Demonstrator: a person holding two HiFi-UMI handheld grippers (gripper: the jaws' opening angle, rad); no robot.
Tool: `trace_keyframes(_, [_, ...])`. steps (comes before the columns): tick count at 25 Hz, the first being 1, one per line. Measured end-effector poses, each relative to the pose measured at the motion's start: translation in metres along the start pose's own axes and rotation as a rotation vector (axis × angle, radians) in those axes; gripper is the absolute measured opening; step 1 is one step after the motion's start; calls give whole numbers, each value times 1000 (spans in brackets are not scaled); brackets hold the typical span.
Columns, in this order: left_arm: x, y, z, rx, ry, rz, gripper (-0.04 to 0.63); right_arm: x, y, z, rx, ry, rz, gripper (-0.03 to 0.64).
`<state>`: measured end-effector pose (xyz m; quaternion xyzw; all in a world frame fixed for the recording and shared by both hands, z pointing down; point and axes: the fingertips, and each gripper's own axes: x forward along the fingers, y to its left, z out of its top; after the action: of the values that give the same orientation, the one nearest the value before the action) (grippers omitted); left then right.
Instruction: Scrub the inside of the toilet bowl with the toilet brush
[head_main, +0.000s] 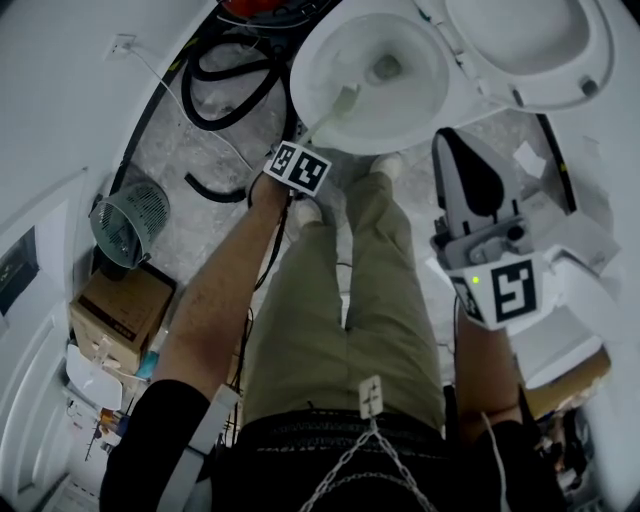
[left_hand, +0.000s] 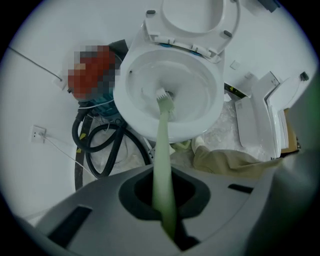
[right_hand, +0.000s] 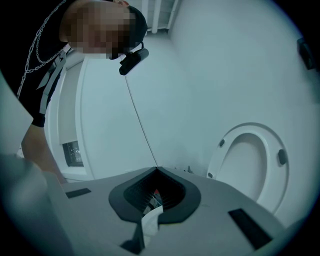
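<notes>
"My left gripper first. What has it got?"

"It's clamped on the pale green toilet brush. The handle runs straight ahead of the jaws and downward, with the bristle head pointing into the toilet bowl, near the drain."

"And my right gripper?"

"It's held off to the side, pressed shut on a white slip. I'd scrub with the left."
</notes>
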<state>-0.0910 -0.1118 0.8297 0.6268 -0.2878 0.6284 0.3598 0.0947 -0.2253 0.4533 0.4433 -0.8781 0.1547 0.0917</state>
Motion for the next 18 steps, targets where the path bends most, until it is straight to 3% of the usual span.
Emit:
trace_keyframes(6, [-4, 15, 8, -84, -29, 12, 0, 1, -6, 0, -1, 2, 2, 3])
trace_keyframes(12, [-10, 36, 24, -196, -111, 39, 0, 4, -11, -4, 8, 11, 3, 3])
trace_keyframes(15, [-14, 38, 35, -213, -153, 50, 0, 4, -16, -9, 25, 26, 4, 3])
trace_keyframes(18, [-19, 20, 49, -196, -186, 12, 0, 3, -25, -10, 30, 30, -2, 3])
